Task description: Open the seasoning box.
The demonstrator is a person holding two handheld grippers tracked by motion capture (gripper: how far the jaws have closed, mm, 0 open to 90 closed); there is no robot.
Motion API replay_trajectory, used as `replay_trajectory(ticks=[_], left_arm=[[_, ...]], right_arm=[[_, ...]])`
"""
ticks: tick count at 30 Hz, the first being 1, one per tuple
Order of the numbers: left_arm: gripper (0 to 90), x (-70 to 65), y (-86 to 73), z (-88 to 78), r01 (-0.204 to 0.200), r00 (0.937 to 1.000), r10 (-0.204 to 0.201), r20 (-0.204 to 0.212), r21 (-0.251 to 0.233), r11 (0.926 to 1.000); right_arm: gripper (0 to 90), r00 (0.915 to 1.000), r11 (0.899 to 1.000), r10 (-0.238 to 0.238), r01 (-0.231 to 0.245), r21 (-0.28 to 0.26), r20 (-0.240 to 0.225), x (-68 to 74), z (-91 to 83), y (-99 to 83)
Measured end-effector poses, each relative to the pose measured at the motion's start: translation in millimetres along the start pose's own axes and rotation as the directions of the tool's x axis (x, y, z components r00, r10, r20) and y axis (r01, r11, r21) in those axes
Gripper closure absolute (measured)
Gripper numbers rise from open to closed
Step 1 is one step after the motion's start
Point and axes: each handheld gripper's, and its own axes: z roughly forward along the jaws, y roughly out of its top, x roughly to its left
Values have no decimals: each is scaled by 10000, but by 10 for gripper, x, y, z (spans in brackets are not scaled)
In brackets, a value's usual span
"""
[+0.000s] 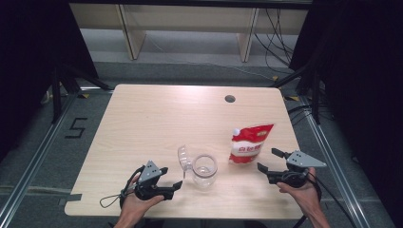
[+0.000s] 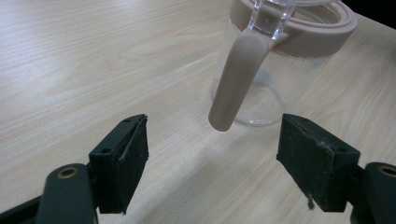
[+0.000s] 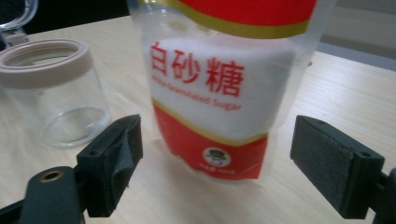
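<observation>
Near the front right of the table (image 1: 157, 109), a red and white sugar bag (image 1: 248, 144) stands upright, its long axis vertical and leaning slightly, with its spout cap at the top left. It is just ahead of the right gripper (image 1: 271, 160) and a little to that gripper's left. In the right gripper view the bag (image 3: 224, 88) sits squarely in the gap between the two jaws but farther off, its printed face turned toward the camera. The jaws are spread wide with nothing between the pads and nothing touching them. The right hand (image 1: 299, 187) is much the nearer one to the bag. It holds its gripper low and about level, pointing away from the person and slightly inward, so a straight push forward looks like the move that would bring the pads alongside the bag. To the bag's left stands a clear jar (image 1: 205, 170) with its hinged lid (image 1: 184, 157) swung open. The left gripper (image 1: 172, 176) sits just to the jar's left, pointing at it. In the left gripper view those jaws are also released and empty, with the jar's pinkish clasp (image 2: 237, 84) hanging between them but beyond the pads, the jar (image 2: 275, 60) behind it.
</observation>
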Motion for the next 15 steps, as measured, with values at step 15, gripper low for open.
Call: replay_trajectory(ticks=[15], left_arm=[[244,0,-9,14,-73,9999,73,86,-22,10000]], right_arm=[[167,9991,9999,-106,102,-113,-399,-266,227,26]])
